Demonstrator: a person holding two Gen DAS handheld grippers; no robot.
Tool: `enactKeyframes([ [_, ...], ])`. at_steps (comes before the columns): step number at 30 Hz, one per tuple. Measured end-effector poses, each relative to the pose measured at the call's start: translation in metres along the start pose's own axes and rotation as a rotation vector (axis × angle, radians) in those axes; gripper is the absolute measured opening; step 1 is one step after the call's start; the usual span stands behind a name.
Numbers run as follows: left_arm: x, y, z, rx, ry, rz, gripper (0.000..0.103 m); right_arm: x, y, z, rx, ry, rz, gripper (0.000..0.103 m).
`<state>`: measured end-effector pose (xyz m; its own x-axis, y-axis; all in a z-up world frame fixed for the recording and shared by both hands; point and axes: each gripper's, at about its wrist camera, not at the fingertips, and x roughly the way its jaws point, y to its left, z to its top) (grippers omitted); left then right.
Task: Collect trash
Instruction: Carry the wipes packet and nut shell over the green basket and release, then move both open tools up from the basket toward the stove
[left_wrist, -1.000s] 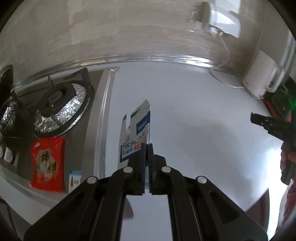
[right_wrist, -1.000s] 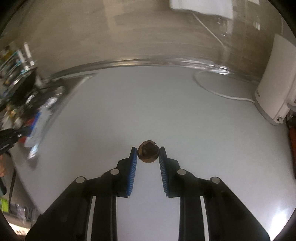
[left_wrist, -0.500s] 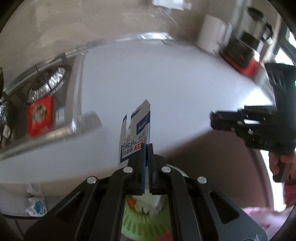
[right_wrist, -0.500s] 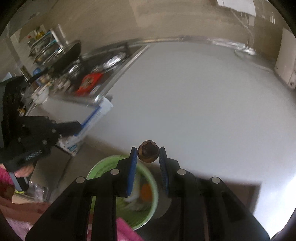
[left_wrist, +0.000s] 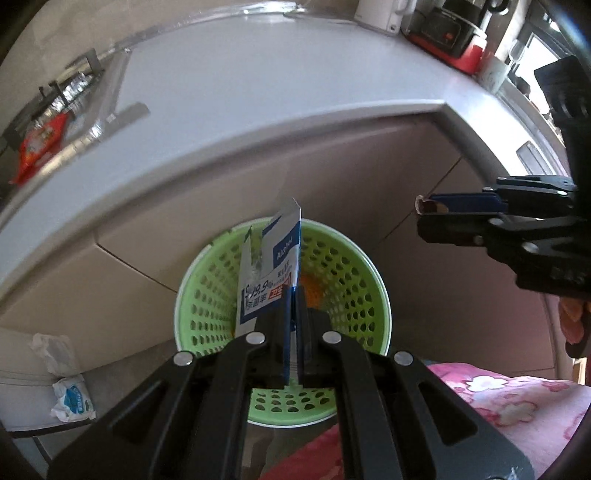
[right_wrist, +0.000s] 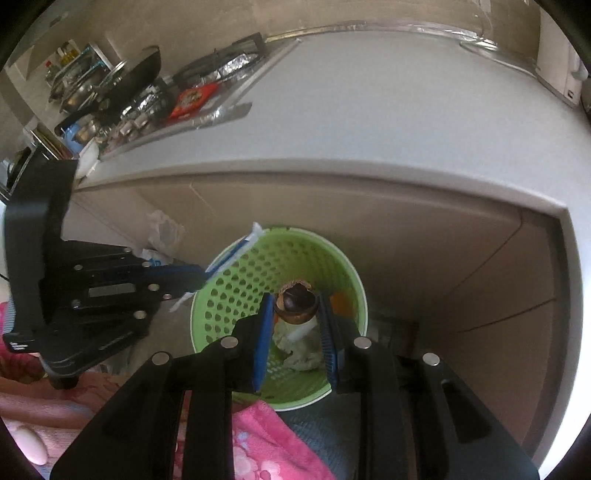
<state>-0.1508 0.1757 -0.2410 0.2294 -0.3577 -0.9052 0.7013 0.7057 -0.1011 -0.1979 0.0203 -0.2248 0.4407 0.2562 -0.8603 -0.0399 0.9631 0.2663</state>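
My left hand-held gripper (left_wrist: 294, 295) is clenched on the torn wipe packet (left_wrist: 269, 266), over the green basket (left_wrist: 207, 295) | my right hand-held gripper (right_wrist: 295, 306) grips the brown nut shell (right_wrist: 295, 300) between its pads, above the same basket, below the bench (right_wrist: 369, 110) edge.

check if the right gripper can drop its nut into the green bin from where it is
Probably yes. The right gripper holds the nut above the open mouth of the bin, with nothing between. The left gripper and its packet hang at the bin's far-left rim, clear of the drop.
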Motion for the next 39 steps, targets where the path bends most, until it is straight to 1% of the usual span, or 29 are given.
enactKeyframes([
  [5,0.023,-0.001,-0.008,-0.005,0.054,-0.026,0.002,0.004,0.004,-0.007,0.01,0.011,0.002,0.025],
  [9,0.032,0.001,-0.009,-0.008,0.078,-0.006,0.002,0.006,0.006,-0.007,0.001,0.018,0.001,0.025],
  [12,0.034,0.006,-0.007,-0.026,0.089,-0.005,0.003,0.005,0.009,-0.004,-0.009,0.02,-0.001,0.025],
  [13,0.034,0.007,-0.007,-0.032,0.088,-0.003,0.004,0.005,0.01,-0.003,-0.013,0.019,-0.002,0.025],
  [15,0.032,0.01,-0.005,-0.04,0.082,0.005,0.012,0.005,0.01,-0.002,-0.017,0.02,-0.004,0.025],
  [17,0.028,0.011,-0.003,-0.041,0.067,0.015,0.031,0.006,0.01,0.0,-0.019,0.022,-0.004,0.025],
  [18,0.025,0.01,-0.002,-0.035,0.05,0.026,0.032,0.006,0.01,0.0,-0.02,0.023,-0.004,0.025],
  [22,0.017,0.01,-0.001,-0.024,0.028,0.038,0.032,0.009,0.011,0.002,-0.034,0.033,-0.002,0.025],
  [25,0.016,0.012,0.0,-0.029,0.03,0.042,0.032,0.013,0.012,0.002,-0.041,0.039,0.001,0.025],
  [29,0.013,0.023,-0.004,-0.065,0.033,0.055,0.033,0.021,0.012,0.002,-0.049,0.056,0.003,0.025],
  [32,0.012,0.038,-0.008,-0.116,0.034,0.066,0.033,0.031,0.016,0.001,-0.065,0.08,0.004,0.025],
  [35,0.01,0.047,-0.012,-0.145,0.035,0.078,0.033,0.044,0.024,-0.001,-0.102,0.109,-0.001,0.025],
  [36,0.009,0.049,-0.013,-0.153,0.035,0.081,0.033,0.05,0.027,-0.001,-0.113,0.121,-0.002,0.03],
  [37,0.009,0.05,-0.014,-0.157,0.034,0.083,0.033,0.054,0.028,-0.002,-0.117,0.134,0.002,0.038],
  [39,0.008,0.052,-0.015,-0.166,0.035,0.087,0.033,0.061,0.03,-0.002,-0.116,0.145,0.004,0.049],
])
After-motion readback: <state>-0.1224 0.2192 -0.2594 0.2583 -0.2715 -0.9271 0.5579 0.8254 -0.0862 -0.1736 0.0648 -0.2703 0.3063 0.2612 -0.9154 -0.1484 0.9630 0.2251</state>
